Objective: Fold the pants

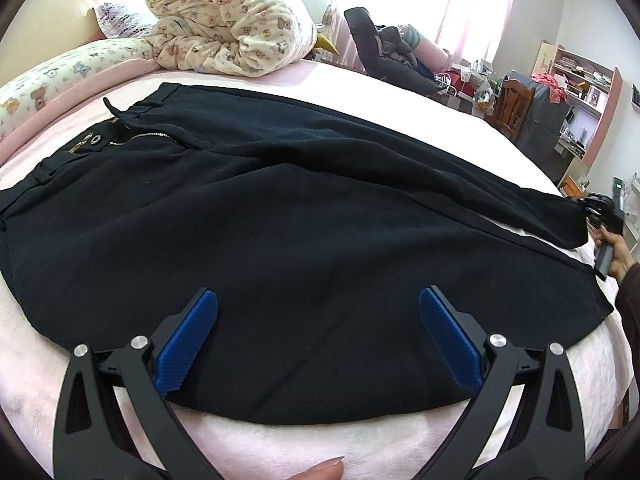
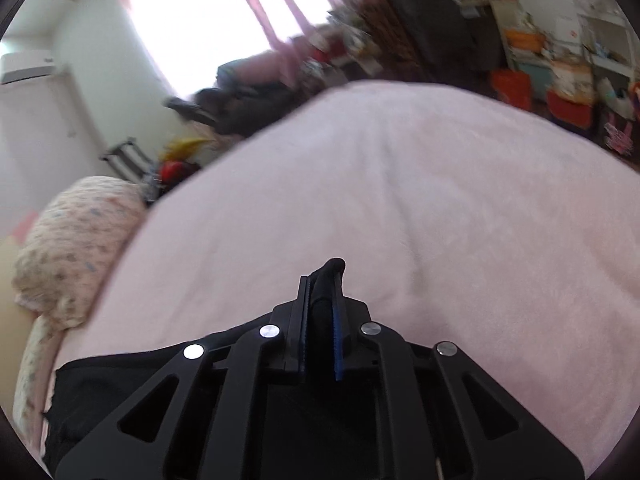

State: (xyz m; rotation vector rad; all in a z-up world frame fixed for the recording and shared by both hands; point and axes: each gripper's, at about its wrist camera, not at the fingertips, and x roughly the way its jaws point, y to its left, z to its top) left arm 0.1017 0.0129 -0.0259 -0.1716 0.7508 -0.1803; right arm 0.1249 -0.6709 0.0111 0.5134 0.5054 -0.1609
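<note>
The black pants (image 1: 280, 216) are spread flat on the pink bed (image 1: 280, 448), with the waistband and zipper at the left of the left wrist view and the legs running off to the right. The left tongs (image 1: 318, 300) are held wide apart just above the near edge of the fabric, with nothing between the blue pads (image 1: 186, 344). The right tongs (image 2: 322, 280) are clamped narrow on a bunch of black cloth, seemingly a leg hem at the far right end of the pants; a tuft of it is seen poking out past the tips. The step in hand is judged to be the gathering of the leg end for the 1st fold. The next move is judged to call for the gripped hem to be carried toward the waistband while the left tongs pin or take the near edge, so that the layers are kept aligned.
</note>
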